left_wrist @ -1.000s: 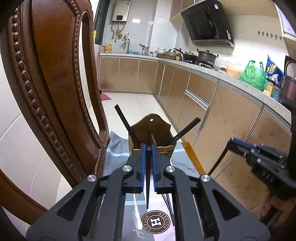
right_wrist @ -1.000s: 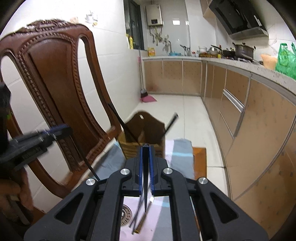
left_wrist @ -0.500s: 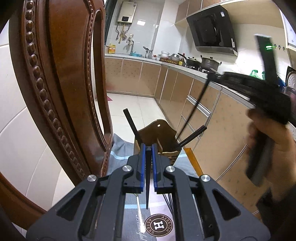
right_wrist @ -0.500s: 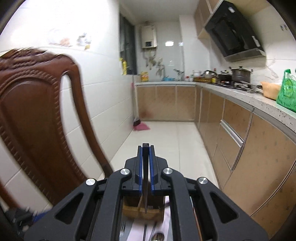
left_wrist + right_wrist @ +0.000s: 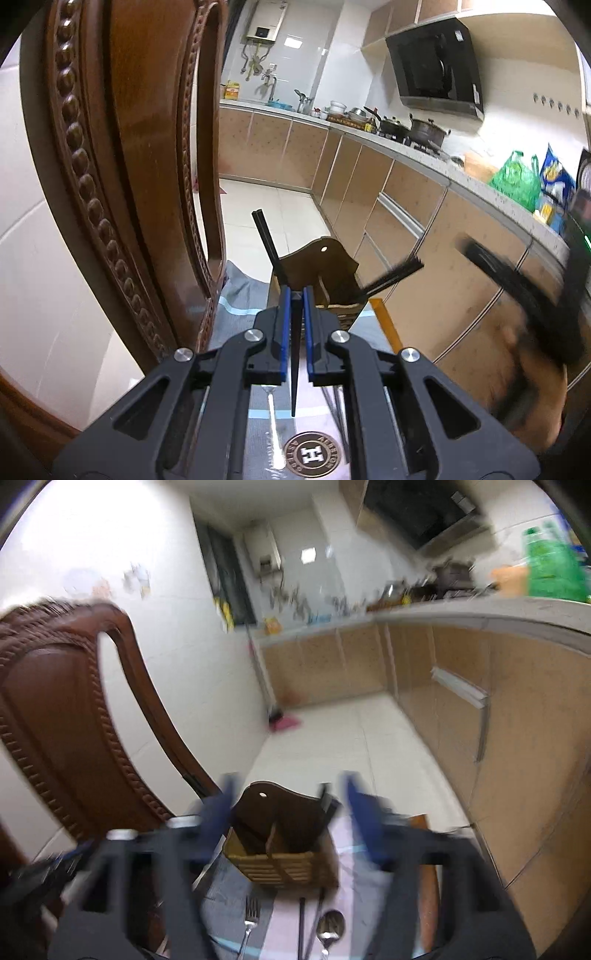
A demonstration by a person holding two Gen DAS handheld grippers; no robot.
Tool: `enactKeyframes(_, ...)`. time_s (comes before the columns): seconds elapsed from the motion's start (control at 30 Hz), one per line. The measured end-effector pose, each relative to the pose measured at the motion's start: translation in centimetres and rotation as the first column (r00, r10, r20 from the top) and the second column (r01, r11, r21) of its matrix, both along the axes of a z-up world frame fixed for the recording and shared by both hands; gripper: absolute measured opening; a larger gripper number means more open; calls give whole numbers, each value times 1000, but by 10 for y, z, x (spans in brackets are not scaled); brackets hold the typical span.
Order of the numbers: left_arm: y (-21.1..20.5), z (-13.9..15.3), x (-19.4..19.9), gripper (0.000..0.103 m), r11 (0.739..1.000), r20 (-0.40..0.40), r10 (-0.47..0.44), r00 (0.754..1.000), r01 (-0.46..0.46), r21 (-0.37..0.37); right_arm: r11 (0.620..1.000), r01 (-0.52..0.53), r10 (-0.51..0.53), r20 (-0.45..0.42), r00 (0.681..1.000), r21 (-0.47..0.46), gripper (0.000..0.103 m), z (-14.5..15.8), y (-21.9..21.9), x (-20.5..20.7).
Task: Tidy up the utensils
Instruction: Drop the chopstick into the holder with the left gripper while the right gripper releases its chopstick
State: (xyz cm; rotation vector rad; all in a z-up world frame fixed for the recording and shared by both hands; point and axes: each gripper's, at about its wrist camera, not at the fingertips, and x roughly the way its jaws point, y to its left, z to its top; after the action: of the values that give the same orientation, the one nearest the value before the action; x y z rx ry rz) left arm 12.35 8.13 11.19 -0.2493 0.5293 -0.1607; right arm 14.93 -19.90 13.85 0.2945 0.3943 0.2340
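Note:
A wooden utensil holder (image 5: 319, 280) stands at the far end of the cloth-covered table; black chopsticks (image 5: 266, 242) lean out of it to the left and right. My left gripper (image 5: 296, 295) is shut on a single black chopstick (image 5: 294, 369), just short of the holder. My right gripper (image 5: 288, 812) is open and empty right above the holder (image 5: 284, 853), blurred by motion; it also shows as a blur at the right of the left wrist view (image 5: 524, 295). A fork (image 5: 249, 919), a spoon (image 5: 328, 930) and dark chopsticks (image 5: 301, 923) lie on the cloth before the holder.
A carved wooden chair back (image 5: 122, 177) stands close on the left. Kitchen cabinets (image 5: 424, 258) and a counter with pots and bags run along the right. A round logo (image 5: 312, 452) marks the table cloth.
My right gripper has opened and let go of its chopstick over the holder, whose right side now holds more chopsticks. My left gripper has kept its chopstick and edged closer.

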Motion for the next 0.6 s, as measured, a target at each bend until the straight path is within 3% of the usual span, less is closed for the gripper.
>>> enactKeyframes(0.1,2,2,2,7,1000,7,27,1000,-27,-16,999,32,-32,16,999,-11,73,-23,-21,-49)
enactKeyframes(0.3,9,35,14,7,993,53,96,994,-93,-67,996,32,-40,-102,994,-80,73,-74,-35,-52)
enactKeyframes(0.43,5,75,37,7,991,102,122,987,-116,-64,997,25,-34,-131,991,-69,73,-81,-47,-45)
enactKeyframes(0.6,4,102,73,7,987,112,147,983,-139,-78,999,32,-34,-134,990,-18,73,-76,-58,-43)
